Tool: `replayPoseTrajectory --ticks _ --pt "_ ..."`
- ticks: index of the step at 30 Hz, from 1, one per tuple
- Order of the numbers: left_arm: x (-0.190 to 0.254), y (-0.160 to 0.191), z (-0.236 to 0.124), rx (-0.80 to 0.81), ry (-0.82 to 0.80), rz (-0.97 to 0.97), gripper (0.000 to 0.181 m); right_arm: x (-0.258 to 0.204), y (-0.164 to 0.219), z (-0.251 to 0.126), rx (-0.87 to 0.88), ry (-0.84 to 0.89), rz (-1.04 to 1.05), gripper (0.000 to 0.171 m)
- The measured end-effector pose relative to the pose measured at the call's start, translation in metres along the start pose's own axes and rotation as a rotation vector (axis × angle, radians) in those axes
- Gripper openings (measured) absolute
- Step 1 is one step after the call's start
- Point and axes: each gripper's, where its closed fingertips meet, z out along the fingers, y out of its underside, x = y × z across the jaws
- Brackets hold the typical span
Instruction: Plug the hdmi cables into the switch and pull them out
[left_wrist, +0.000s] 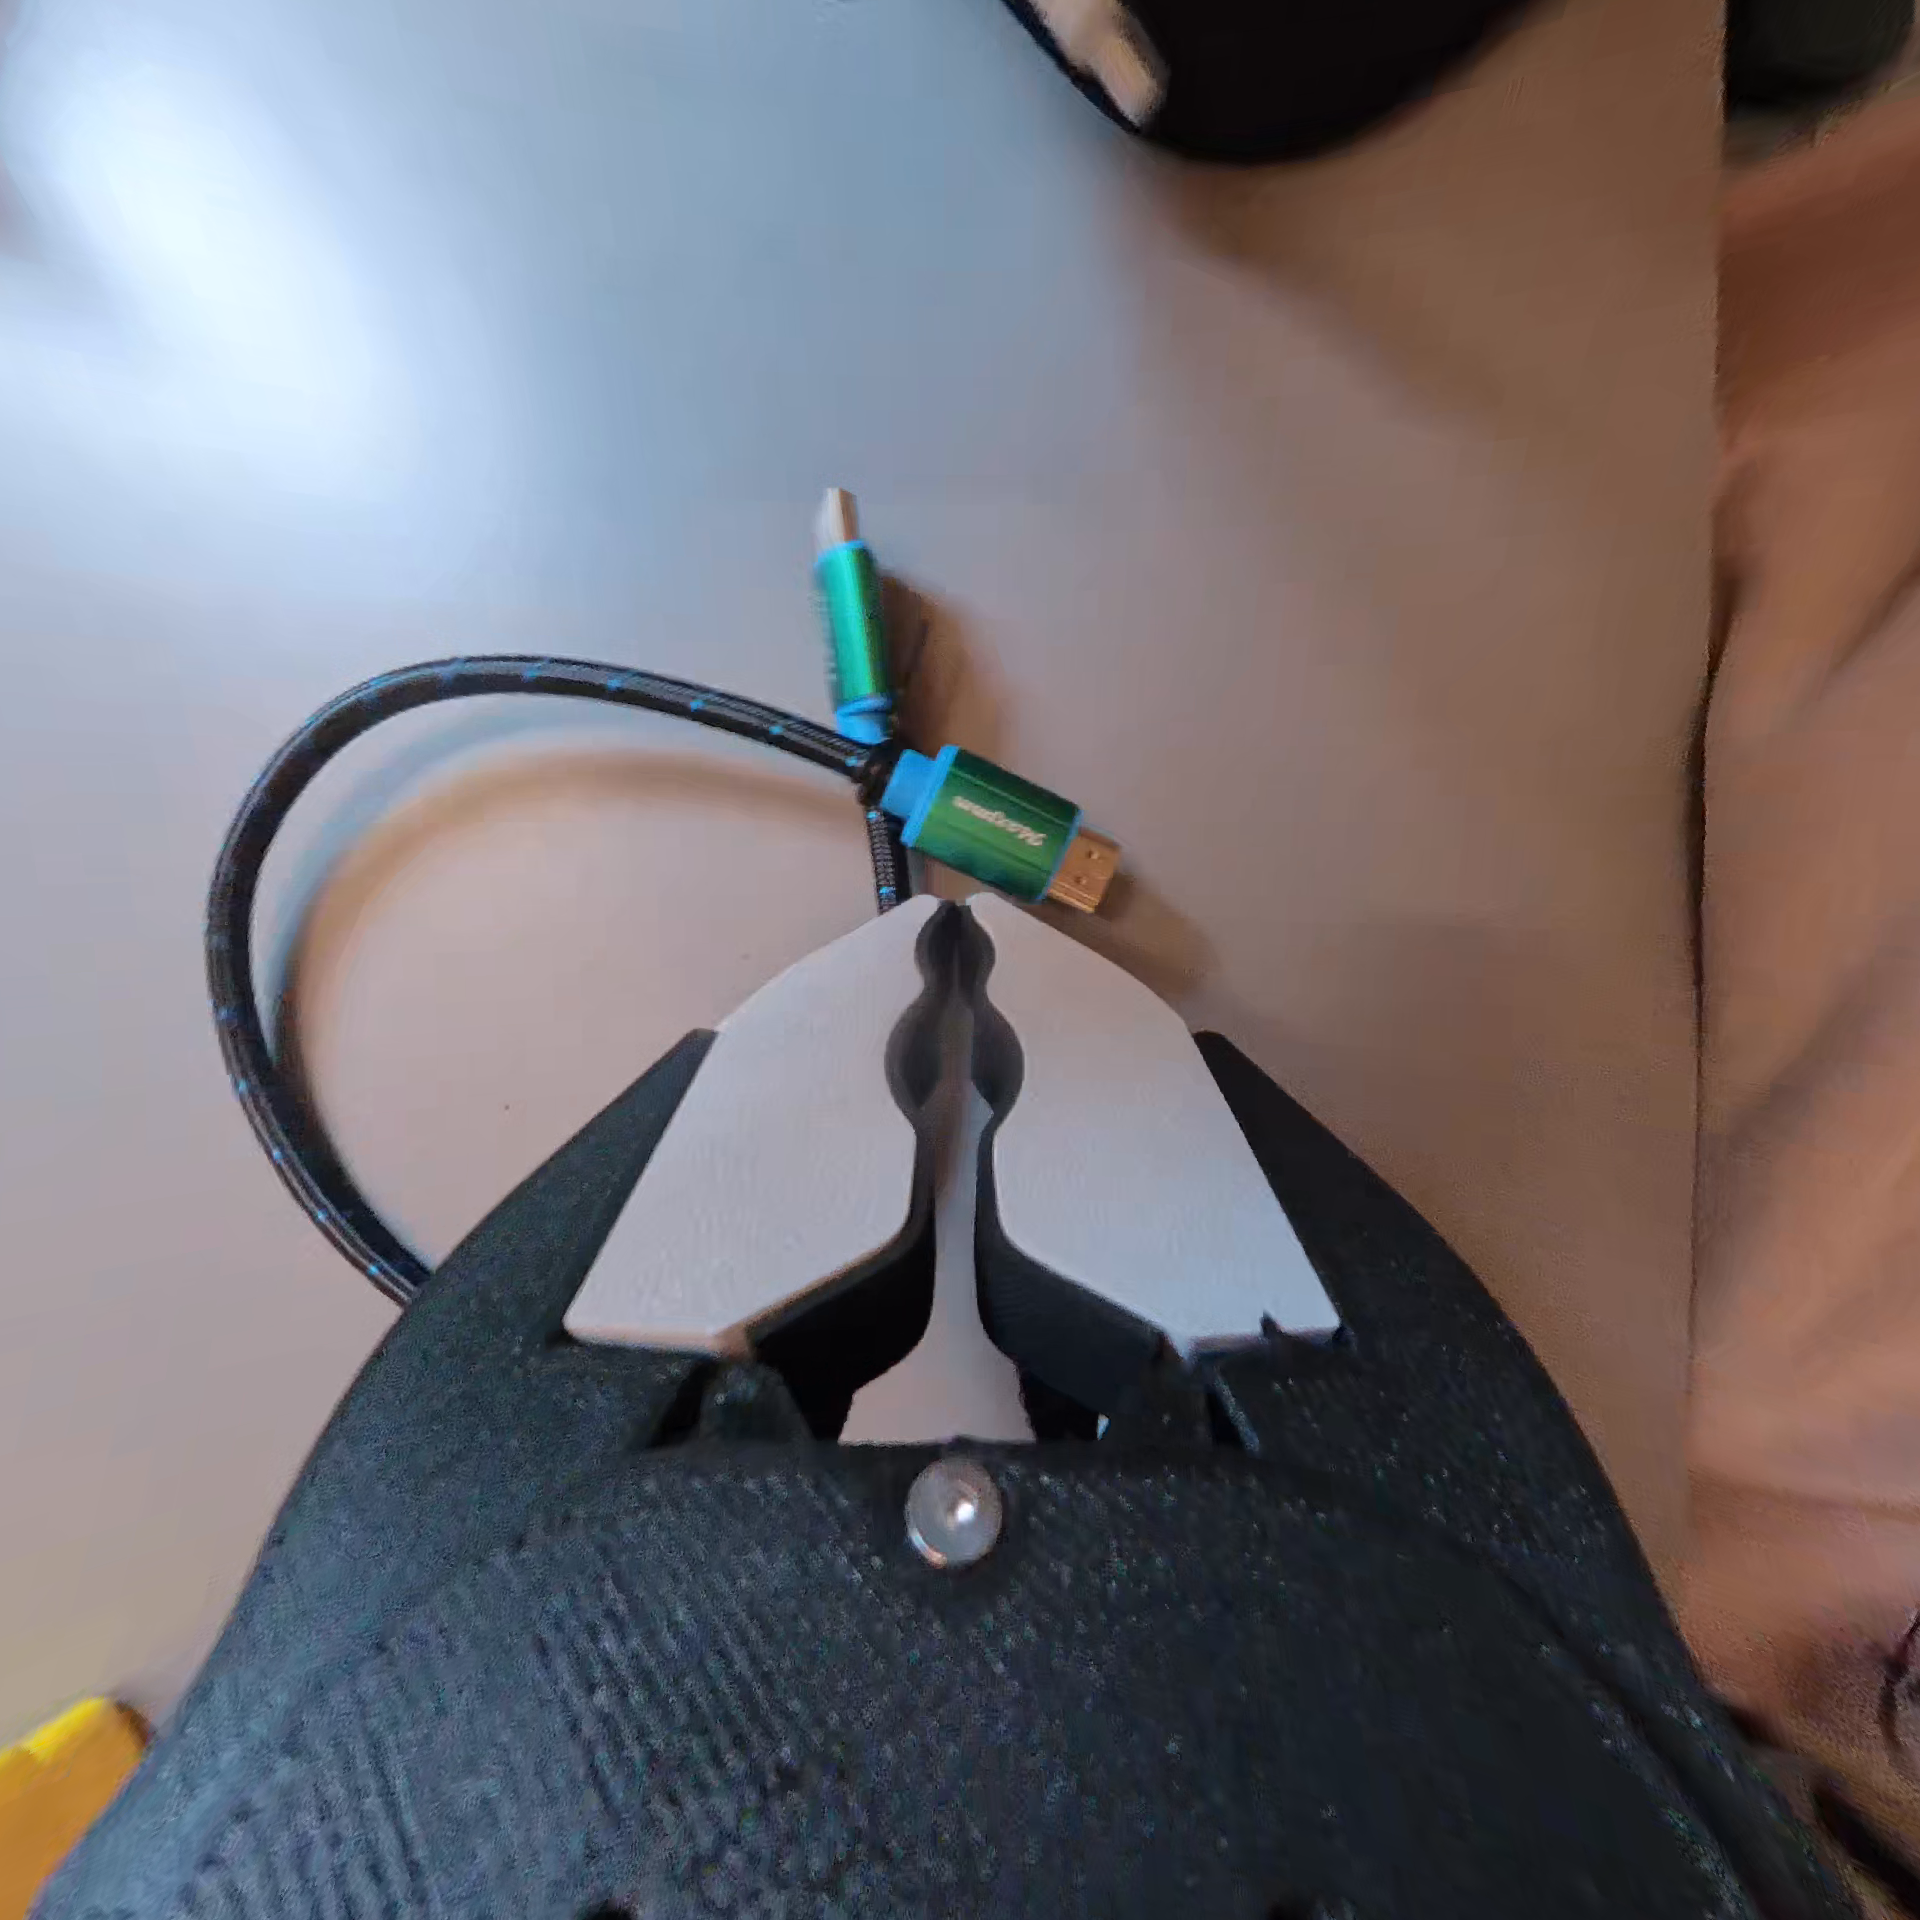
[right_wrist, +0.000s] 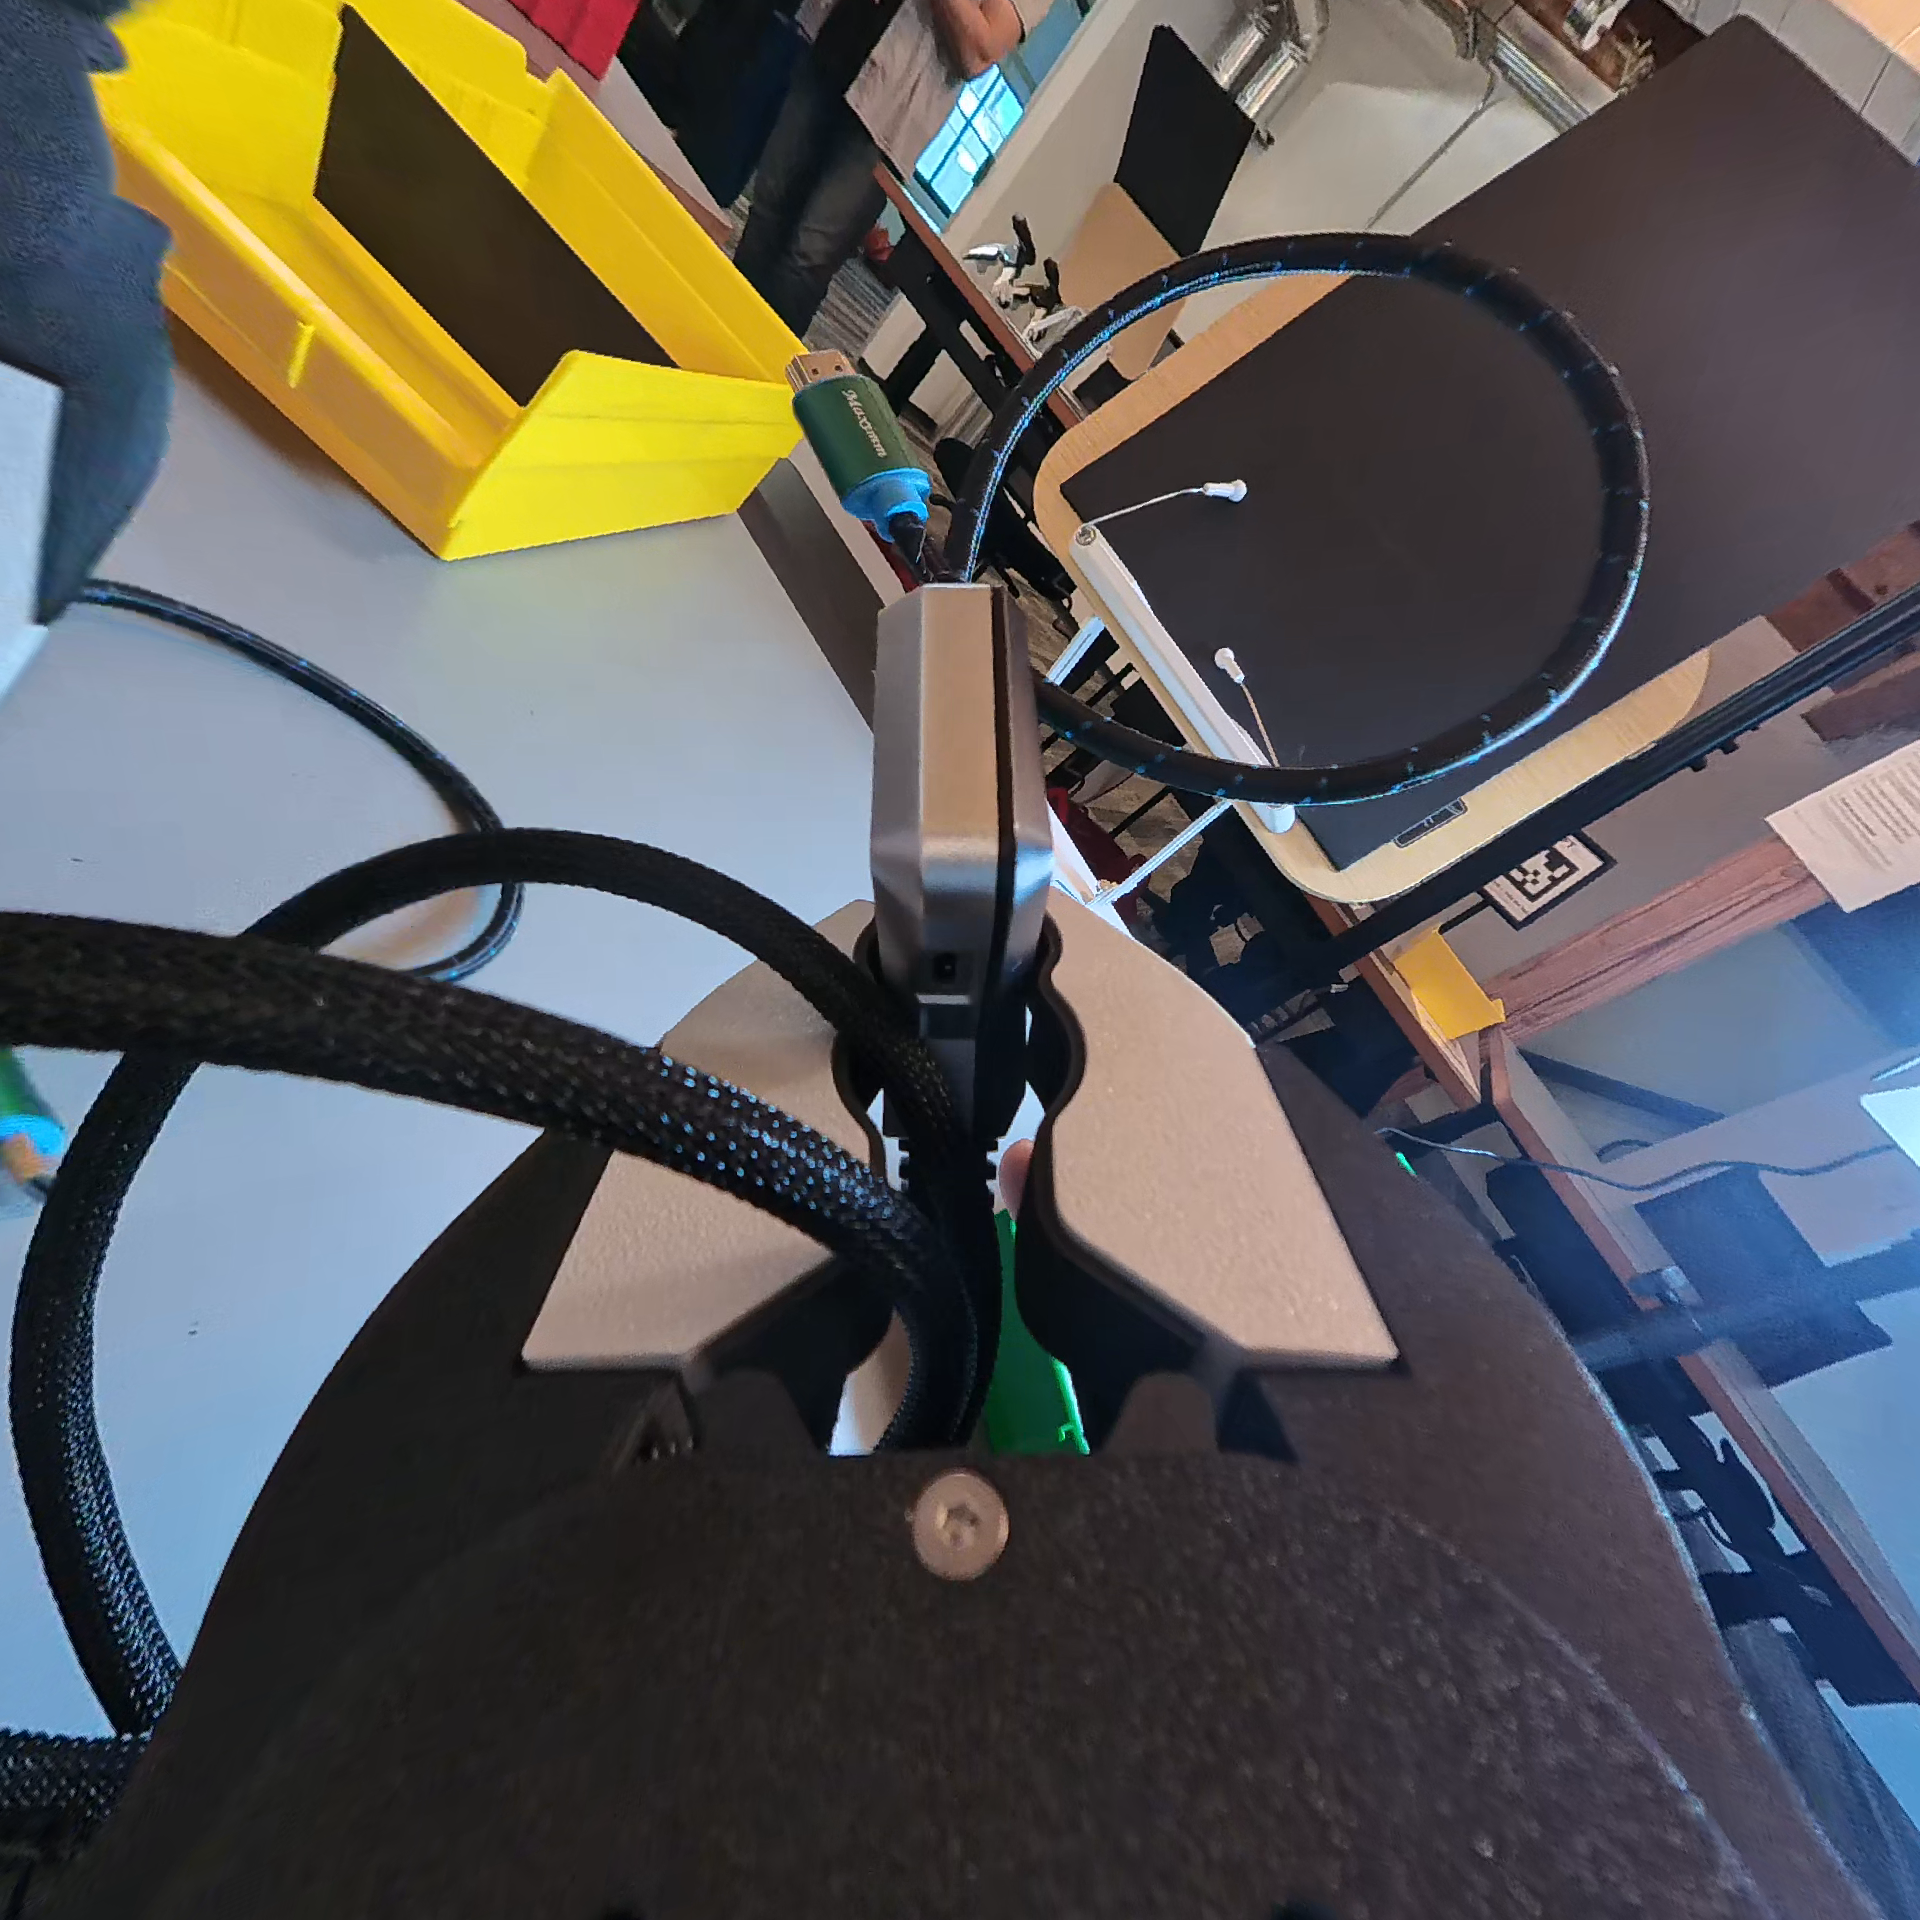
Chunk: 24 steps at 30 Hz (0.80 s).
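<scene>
In the left wrist view my left gripper (left_wrist: 951, 912) is shut, and I see nothing between its white fingertips (left_wrist: 831, 1039). It hovers over a short black-and-blue braided HDMI cable (left_wrist: 249, 883) lying looped on the pale table (left_wrist: 520, 312). One green plug (left_wrist: 987, 831) lies just beyond the tips, and the other green plug (left_wrist: 854, 623) lies farther off. In the right wrist view my right gripper (right_wrist: 961, 977) is shut on a grey HDMI switch (right_wrist: 940, 748), held on edge. A thick black braided cable (right_wrist: 416, 1029) leaves the switch to the left. A blue-flecked cable (right_wrist: 1600, 499) loops to the right, and a free green plug (right_wrist: 857, 436) hangs past the switch's far end.
A yellow bin (right_wrist: 436, 312) stands on the table at the back left. The table's edge (right_wrist: 810, 540) runs just beyond the switch, with other desks and a standing person (right_wrist: 821, 177) behind. A dark object (right_wrist: 83, 312) fills the upper left corner. A yellow corner (left_wrist: 62, 1766) shows at the lower left. The gap from one gripper's tips to the other's is roughly 20 cm.
</scene>
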Motion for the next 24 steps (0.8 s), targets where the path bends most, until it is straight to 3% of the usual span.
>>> replayPoseTrajectory --ticks 4,9,11,16,24 --pt "-0.012 -0.006 -0.013 0.117 -0.001 -0.077 0.015 0.002 0.001 -0.001 0.000 0.004 0.004 0.023" --pt "-0.007 0.015 -0.008 -0.002 -0.048 0.096 0.035 0.000 0.002 0.001 -0.005 -0.001 0.005 0.023" --pt "-0.006 0.017 -0.001 -0.024 -0.091 0.172 0.033 -0.001 0.002 0.001 -0.006 -0.002 0.002 0.023" --pt "-0.014 0.006 0.003 0.007 -0.180 0.226 0.001 -0.002 0.001 0.001 -0.005 -0.004 0.003 0.023" --pt "-0.024 0.005 -0.007 0.052 -0.207 0.107 0.000 0.000 0.002 0.000 -0.006 0.000 0.003 0.023"
